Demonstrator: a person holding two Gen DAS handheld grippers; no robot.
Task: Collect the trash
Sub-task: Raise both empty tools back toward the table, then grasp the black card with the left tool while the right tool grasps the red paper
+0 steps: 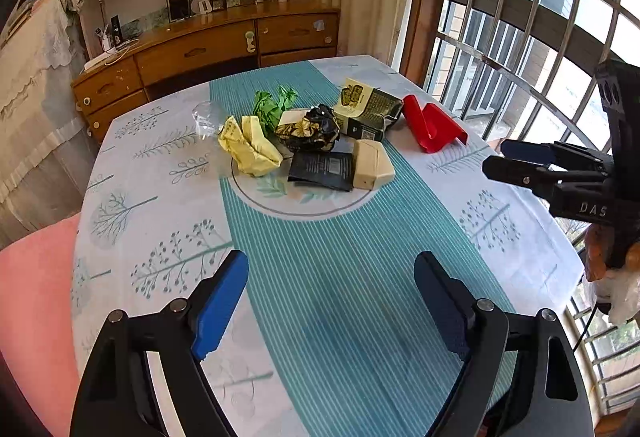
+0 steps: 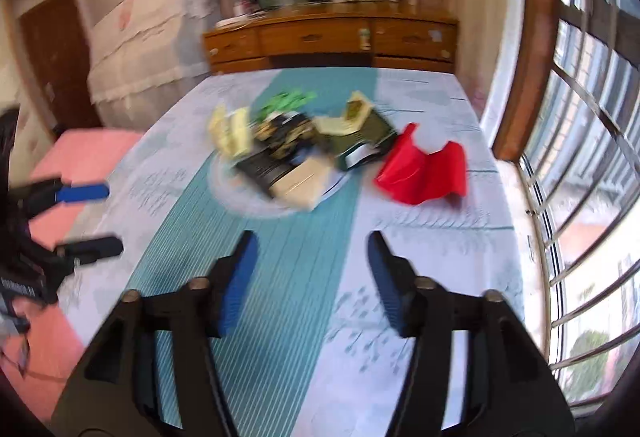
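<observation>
Left wrist view: trash pile (image 1: pixel 316 141) heaped mid-table (image 1: pixel 160 197) on tree-print cloth – crumpled yellow paper (image 1: pixel 250 147), green paper (image 1: pixel 274 105), black-gold wrapper (image 1: pixel 312 129), flat black packet (image 1: pixel 322 169), beige box (image 1: pixel 372 165), green carton (image 1: pixel 366 109), red piece (image 1: pixel 432 125) apart at right. Left gripper (image 1: pixel 332 301) gapes wide, empty, short of pile. Right gripper (image 2: pixel 312 277) parted, empty, pile ahead of it.
</observation>
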